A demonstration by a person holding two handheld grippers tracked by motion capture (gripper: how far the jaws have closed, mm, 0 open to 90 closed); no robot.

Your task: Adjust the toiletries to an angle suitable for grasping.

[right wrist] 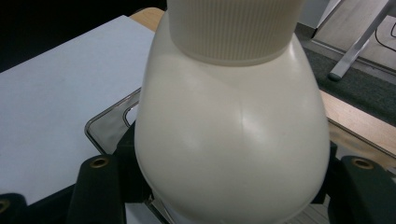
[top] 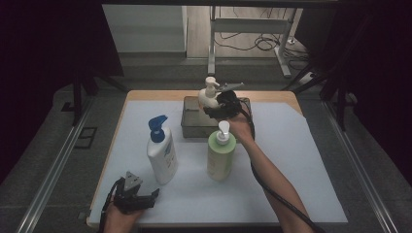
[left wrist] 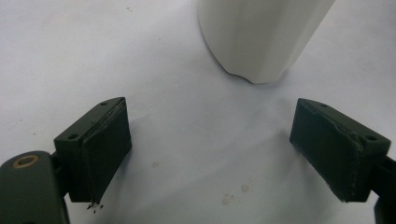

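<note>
I see a clear rectangular tray [top: 192, 127] at the upper centre of the high view, sitting on the white-covered worktop [top: 291, 160]. Over it I have the cream pump bottle [top: 210, 95]; whether its base rests on the tray floor or hangs just above it I cannot tell. In the right gripper view the tray's rounded corner [right wrist: 108, 122] shows at the lower left, behind the bottle's shoulder [right wrist: 233, 140].

My right hand-held gripper [top: 224, 105] sits at the upper centre of the high view, just right of that bottle. In its own view the cream body swells between the two black jaws, which stand partly apart with the bottle wedged between them, so I read it as gripped around the lower belly. The ribbed collar is at the top of that frame.

My left hand-held gripper [top: 133, 194] lies at the lower left of the high view, well apart from the tray. Its jaws are spread wide with nothing between them; in the left gripper view one pad [left wrist: 105, 149] sits at lower left, and the base of a white bottle [left wrist: 261, 37] stands ahead at the top.

Mid-frame stand the white bottle with a blue pump [top: 162, 154] and a pale green bottle [top: 221, 155]. Its blue label is too small to read.
</note>
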